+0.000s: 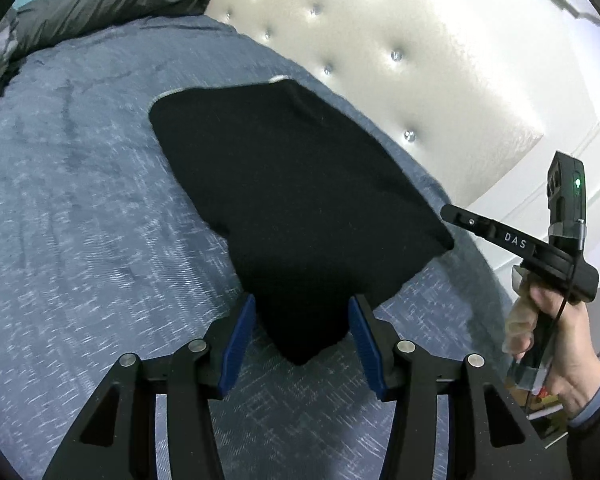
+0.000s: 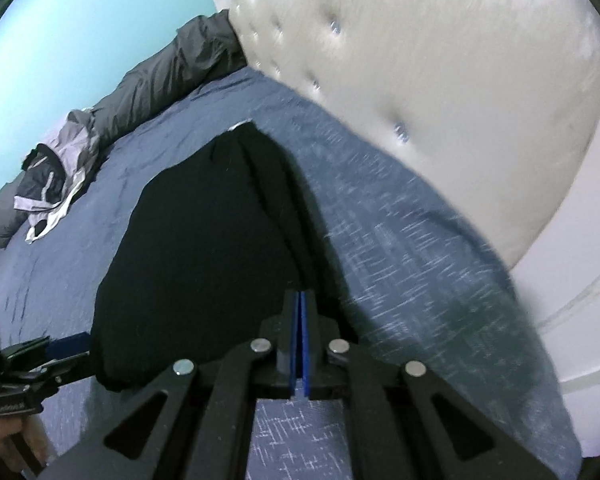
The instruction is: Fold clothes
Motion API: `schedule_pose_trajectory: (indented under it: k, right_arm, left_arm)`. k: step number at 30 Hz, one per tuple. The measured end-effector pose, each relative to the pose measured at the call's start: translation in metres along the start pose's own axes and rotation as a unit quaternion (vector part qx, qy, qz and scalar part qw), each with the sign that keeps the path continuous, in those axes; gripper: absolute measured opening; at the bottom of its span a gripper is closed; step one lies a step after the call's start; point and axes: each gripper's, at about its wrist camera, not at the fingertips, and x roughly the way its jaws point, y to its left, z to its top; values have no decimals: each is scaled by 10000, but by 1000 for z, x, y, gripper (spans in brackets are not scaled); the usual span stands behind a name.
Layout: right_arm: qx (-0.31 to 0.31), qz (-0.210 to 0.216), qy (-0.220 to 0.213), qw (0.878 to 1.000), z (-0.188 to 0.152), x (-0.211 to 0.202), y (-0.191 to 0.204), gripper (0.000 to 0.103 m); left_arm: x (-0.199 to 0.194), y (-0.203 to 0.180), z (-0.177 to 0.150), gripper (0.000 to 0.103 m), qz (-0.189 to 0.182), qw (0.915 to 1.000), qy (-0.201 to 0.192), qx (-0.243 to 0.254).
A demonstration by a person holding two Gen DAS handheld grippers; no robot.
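Black garment [image 1: 296, 188], folded flat on blue bedspread [image 1: 80, 208], near corner poking between left gripper [image 1: 302, 330] fingers. Left jaws wide open, blue pads either side of corner, contact unclear. Right gripper [image 2: 301, 304] pads pressed together at garment's right edge; can't tell if fabric is pinched. White tufted headboard [image 1: 400, 40] behind, grey jacket [image 2: 172, 76] at far side, teal wall [image 2: 84, 24].

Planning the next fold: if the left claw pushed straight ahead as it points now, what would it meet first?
The black garment: its near corner already sits between the open left claw, lying on the blue bedspread. Beyond it, probably the tufted headboard.
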Motion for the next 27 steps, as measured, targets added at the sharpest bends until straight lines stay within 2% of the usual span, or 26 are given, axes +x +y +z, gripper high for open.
schedule_pose_trajectory:
  k: [4, 11, 21, 27]
  right_arm:
    - [-31, -17, -95, 9999, 3, -16, 6, 0]
    - [-42, 110, -315, 9994, 4, -58, 39, 1]
    - [-218, 195, -637, 9975, 1, -121, 88, 4]
    - [-296, 195, -812, 9961, -5, -157, 111, 11]
  left_arm:
    - [-29, -3, 3, 53, 71, 9999, -146, 24]
    - [-94, -15, 6, 53, 275, 9982, -524, 124]
    - [-177, -30, 1, 60, 402, 9943, -957, 242]
    - [-215, -39, -9, 64, 484, 9916, -1133, 380]
